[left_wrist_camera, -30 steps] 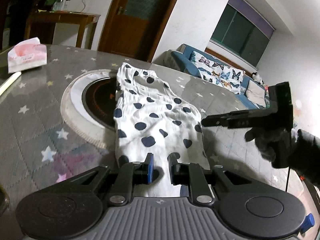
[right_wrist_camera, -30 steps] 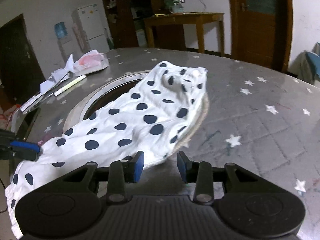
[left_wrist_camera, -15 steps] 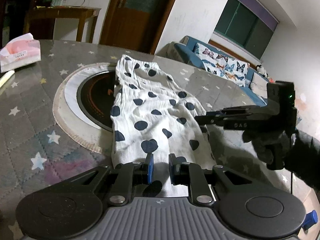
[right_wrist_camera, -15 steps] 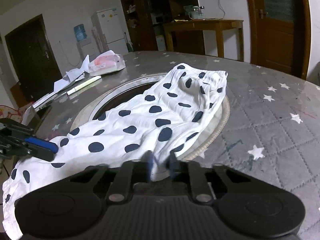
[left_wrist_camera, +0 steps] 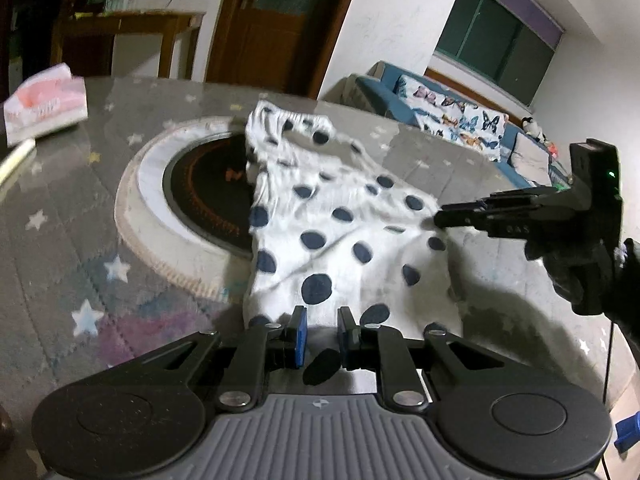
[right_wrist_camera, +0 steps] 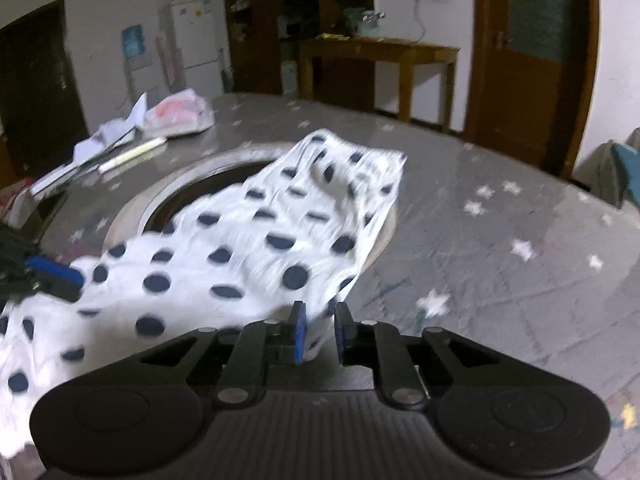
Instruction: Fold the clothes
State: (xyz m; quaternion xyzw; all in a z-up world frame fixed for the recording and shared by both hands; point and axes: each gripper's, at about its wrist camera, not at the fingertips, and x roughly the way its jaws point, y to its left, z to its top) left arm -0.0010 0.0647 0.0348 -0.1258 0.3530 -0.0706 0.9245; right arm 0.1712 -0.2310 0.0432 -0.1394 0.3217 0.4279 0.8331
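A white garment with dark polka dots (left_wrist_camera: 332, 232) lies across the grey star-patterned table, partly over a round inset burner (left_wrist_camera: 208, 188). My left gripper (left_wrist_camera: 322, 334) is shut on the garment's near edge. My right gripper (right_wrist_camera: 319, 330) is shut on the garment's side edge (right_wrist_camera: 320, 312) and lifts it a little. The right gripper also shows in the left wrist view (left_wrist_camera: 440, 218), pinching the cloth at its right edge. The left gripper shows in the right wrist view (right_wrist_camera: 52, 270) at the far left. The garment (right_wrist_camera: 240, 248) is motion-blurred.
A pink tissue pack (left_wrist_camera: 44, 106) and a pen (left_wrist_camera: 16, 160) lie at the table's left. Papers (right_wrist_camera: 100, 144) and a plastic bag (right_wrist_camera: 180, 118) lie at the far side. A wooden side table (right_wrist_camera: 380, 52), doors and a blue sofa (left_wrist_camera: 460, 116) stand beyond.
The right gripper closed on the garment's side edge and lifted it. The left gripper stayed shut on the near edge and rose a little. The cloth is pulled taut between them.
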